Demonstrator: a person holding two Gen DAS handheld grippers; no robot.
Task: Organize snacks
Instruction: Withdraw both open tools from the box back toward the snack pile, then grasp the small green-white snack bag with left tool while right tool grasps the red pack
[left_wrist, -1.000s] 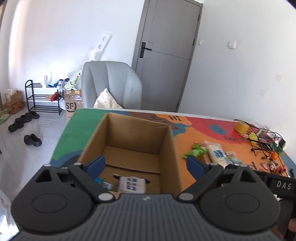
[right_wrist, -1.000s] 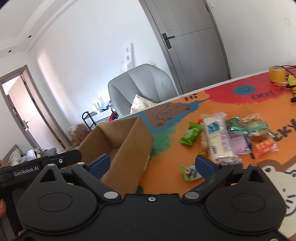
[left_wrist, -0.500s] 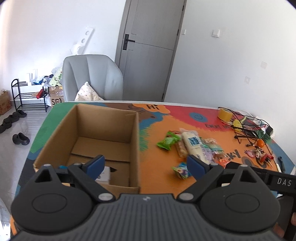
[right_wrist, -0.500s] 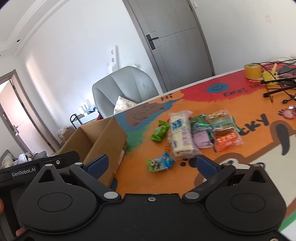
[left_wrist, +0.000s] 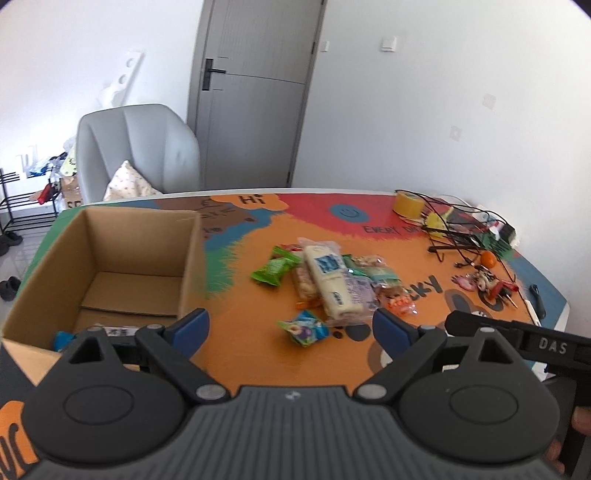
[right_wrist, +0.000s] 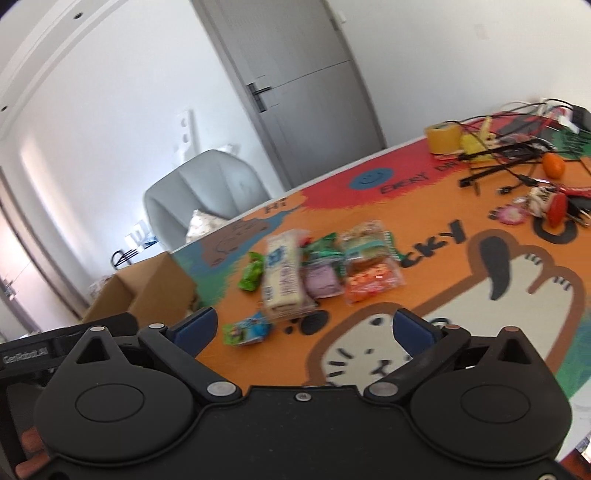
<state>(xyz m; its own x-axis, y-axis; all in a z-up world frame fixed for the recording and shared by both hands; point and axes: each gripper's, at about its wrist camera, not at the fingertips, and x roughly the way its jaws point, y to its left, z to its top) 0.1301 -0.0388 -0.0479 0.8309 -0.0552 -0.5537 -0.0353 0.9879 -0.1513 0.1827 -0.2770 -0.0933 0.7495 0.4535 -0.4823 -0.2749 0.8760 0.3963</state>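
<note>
The snacks sit in a loose pile (left_wrist: 332, 280) on the orange middle of the table mat (left_wrist: 258, 354), to the right of the cardboard box (left_wrist: 110, 258) and apart from it. I can pick out a long cream packet (left_wrist: 328, 284) on top, a green packet (left_wrist: 275, 267) on the pile's left side, an orange packet (right_wrist: 373, 280) and a purple one (right_wrist: 321, 284) on its right. What lies under the cream packet I cannot read; wrappers overlap there. One small blue-green packet (left_wrist: 304, 328) lies alone, nearer to me than the pile, not touching it.

Inside the box my left gripper (left_wrist: 290, 326) hides most of the near floor; I see only a slice of a white pack (left_wrist: 118, 328) and a scrap of blue wrapper (left_wrist: 61, 338) at the near wall. In the right wrist view the box (right_wrist: 147, 295) is partly covered by the other tool and the whole frame is smeared, so print on the packets is unreadable.

Both tools are empty. The left gripper's fingers (left_wrist: 192, 325) stand wide apart, and the right gripper (right_wrist: 303, 328) has its fingers (right_wrist: 413, 328) spread just as far.

Bare mat lies between the lone packet and my tools. To the far right, cables and a wire stand (left_wrist: 461, 236), a yellow tape roll (left_wrist: 408, 203) and small trinkets (left_wrist: 480, 282) crowd the table's right edge, well apart from the pile. A grey chair (left_wrist: 136, 151) stands behind the far edge.
</note>
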